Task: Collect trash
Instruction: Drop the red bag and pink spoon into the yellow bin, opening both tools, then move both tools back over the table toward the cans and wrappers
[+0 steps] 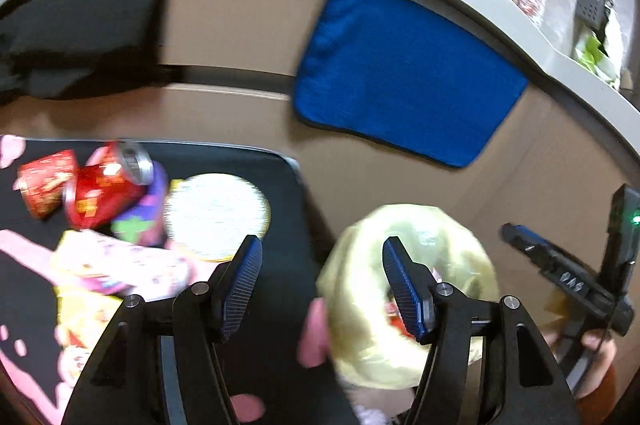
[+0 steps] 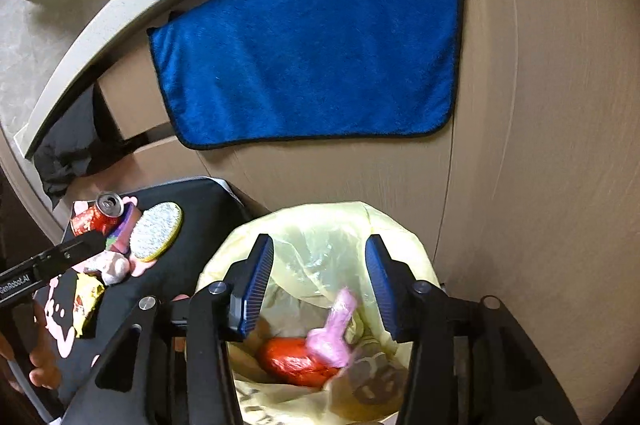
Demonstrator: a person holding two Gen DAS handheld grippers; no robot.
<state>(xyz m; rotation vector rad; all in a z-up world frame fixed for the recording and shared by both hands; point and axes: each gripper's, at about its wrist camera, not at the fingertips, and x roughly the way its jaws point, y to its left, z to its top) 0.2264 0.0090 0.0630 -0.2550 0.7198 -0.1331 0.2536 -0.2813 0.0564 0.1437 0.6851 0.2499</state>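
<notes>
1. The right gripper [image 2: 319, 283] has its fingers apart over the yellow trash bag [image 2: 384, 225]; a pink wrapper [image 2: 334, 331] sits loose below them.
2. The left gripper [image 1: 322, 285] is spread too, empty.
3. A red can [image 1: 106, 187] and wrappers lie on the black mat [image 1: 280, 193].

- My left gripper [image 1: 322, 283] was black, its linkage arms pinned with round silver screws.
- Its fingers [image 1: 404, 289] carried blue ribbed pads.
- My right gripper [image 2: 319, 289] matched: black frame, silver pins, blue ribbed pads [image 2: 256, 289].
- White "GenRobot.AI" lettering ran along the black body.
- A small green light glowed on one.
- My sleeve [image 1: 596, 399] was rust-brown.
</notes>
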